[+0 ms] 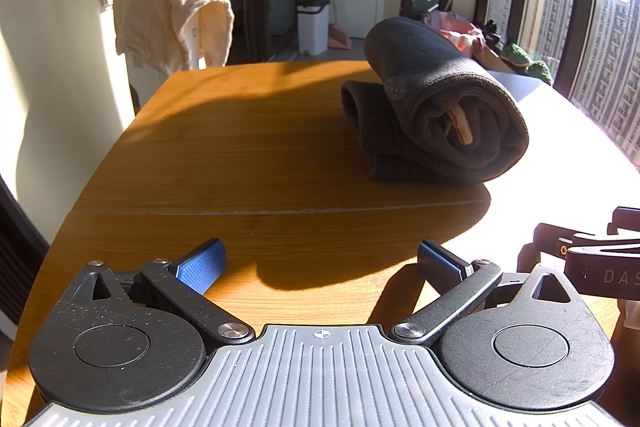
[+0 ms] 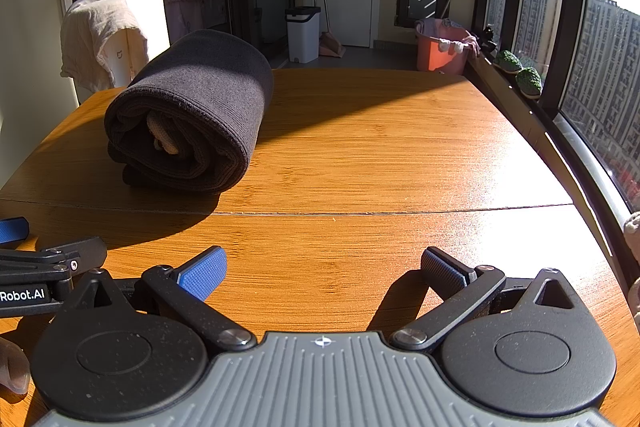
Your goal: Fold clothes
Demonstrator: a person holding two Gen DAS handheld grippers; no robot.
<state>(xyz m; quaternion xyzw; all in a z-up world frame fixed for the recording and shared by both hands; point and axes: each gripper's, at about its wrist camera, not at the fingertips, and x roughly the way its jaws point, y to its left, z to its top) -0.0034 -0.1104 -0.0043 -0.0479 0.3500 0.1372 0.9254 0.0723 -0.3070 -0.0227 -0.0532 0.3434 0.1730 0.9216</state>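
A dark grey garment [image 1: 444, 107] lies rolled and folded on the wooden counter [image 1: 248, 163], its open end turned toward both cameras so the coiled layers show, with a tan strip of cloth poking out of the middle of the roll. In the left wrist view it sits right of centre, well ahead of the left tongs [image 1: 320, 265]; in the right wrist view the same bundle [image 2: 192, 111] sits to the left on the counter [image 2: 380, 155], well apart from the right tongs [image 2: 322, 269]. Both pairs of tongs are spread wide with nothing between them, their blue ribbed pads [image 1: 202, 267] angled outward low above the counter's near edge. The two tools sit side by side: a black part of the right one shows at the right edge of the left view, and part of the left one shows at the left edge of the right view. Strong sunlight falls across the wood and throws hard shadows. Beyond the counter stand a white bin [image 2: 303, 33], a pale cloth [image 1: 172, 15] draped over a white unit, an orange bucket [image 2: 440, 47] and tall windows [image 2: 600, 67].
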